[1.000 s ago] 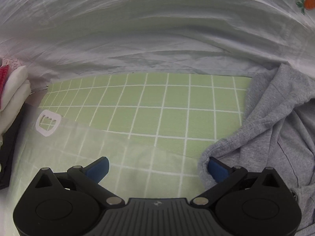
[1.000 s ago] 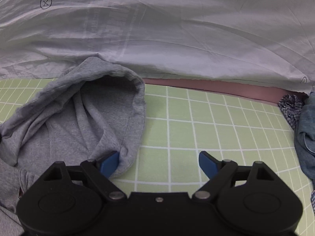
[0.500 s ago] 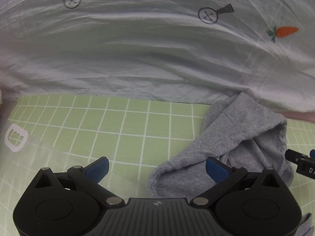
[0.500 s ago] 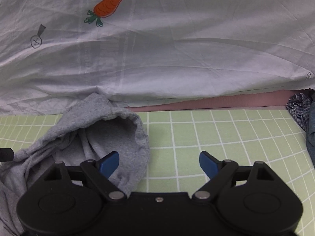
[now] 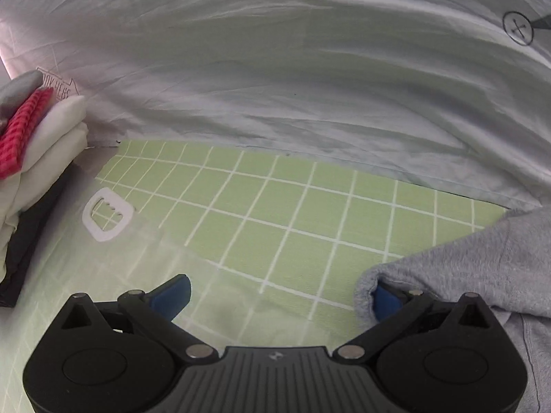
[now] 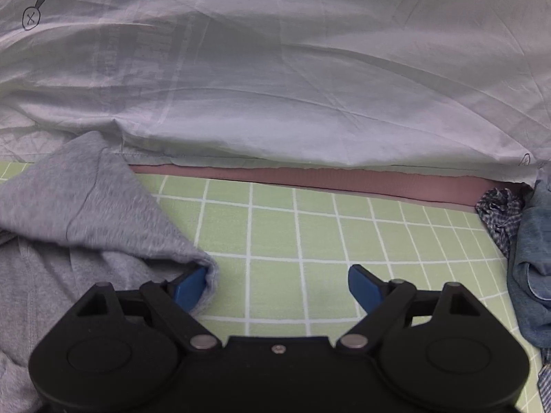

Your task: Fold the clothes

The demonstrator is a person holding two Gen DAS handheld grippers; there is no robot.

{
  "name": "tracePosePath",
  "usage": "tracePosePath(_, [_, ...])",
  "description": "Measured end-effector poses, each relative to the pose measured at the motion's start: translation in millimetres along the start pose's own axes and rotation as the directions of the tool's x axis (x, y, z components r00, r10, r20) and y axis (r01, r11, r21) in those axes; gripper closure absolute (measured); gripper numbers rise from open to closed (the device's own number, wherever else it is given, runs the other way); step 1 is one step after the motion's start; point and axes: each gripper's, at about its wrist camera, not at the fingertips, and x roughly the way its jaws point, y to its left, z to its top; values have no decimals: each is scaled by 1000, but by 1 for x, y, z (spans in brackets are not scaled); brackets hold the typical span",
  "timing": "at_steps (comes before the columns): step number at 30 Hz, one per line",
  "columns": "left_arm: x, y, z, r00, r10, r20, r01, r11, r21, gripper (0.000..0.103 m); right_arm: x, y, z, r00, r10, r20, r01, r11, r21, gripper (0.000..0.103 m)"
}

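Note:
A grey hooded garment [image 5: 482, 261] lies on the green grid sheet [image 5: 292, 213]. In the left wrist view it fills the lower right, and its hem curls over the right fingertip [image 5: 385, 301] of my left gripper [image 5: 279, 297], whose jaws stand wide apart with only sheet between them. In the right wrist view the grey garment [image 6: 86, 213] lies at the left, flattened to a point. Its edge wraps the left fingertip [image 6: 191, 287] of my right gripper [image 6: 277, 287], which is also open over bare sheet.
A stack of folded clothes [image 5: 41, 137], white, red-checked and dark, sits at the left. A clear bag with a white handle [image 5: 106, 218] lies beside it. Blue denim [image 6: 530, 275] and checked cloth [image 6: 499, 213] are piled at the right. A white carrot-print sheet [image 6: 275, 86] rises behind.
The hood, gaping open a second ago, now lies flat and stretched between the two grippers. The left view swung right, then back left. Both grippers stayed open.

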Motion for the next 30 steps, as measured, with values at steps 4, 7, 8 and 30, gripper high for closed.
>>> tracePosePath(4, [-19, 3, -4, 999, 14, 47, -15, 1000, 19, 0, -17, 4, 0, 997, -38, 61, 39, 999, -24, 16])
tracePosePath(7, [-35, 8, -7, 998, 12, 67, -11, 1000, -5, 0, -36, 5, 2, 991, -66, 113, 70, 997, -32, 17])
tracePosePath(8, [-39, 11, -8, 997, 8, 72, -7, 1000, -14, 0, -43, 3, 2, 989, -70, 129, 74, 997, -29, 17])
tracePosePath(30, [-187, 73, -109, 987, -20, 161, 34, 996, -86, 0, -229, -26, -87, 941, -70, 330, 91, 995, -48, 16])
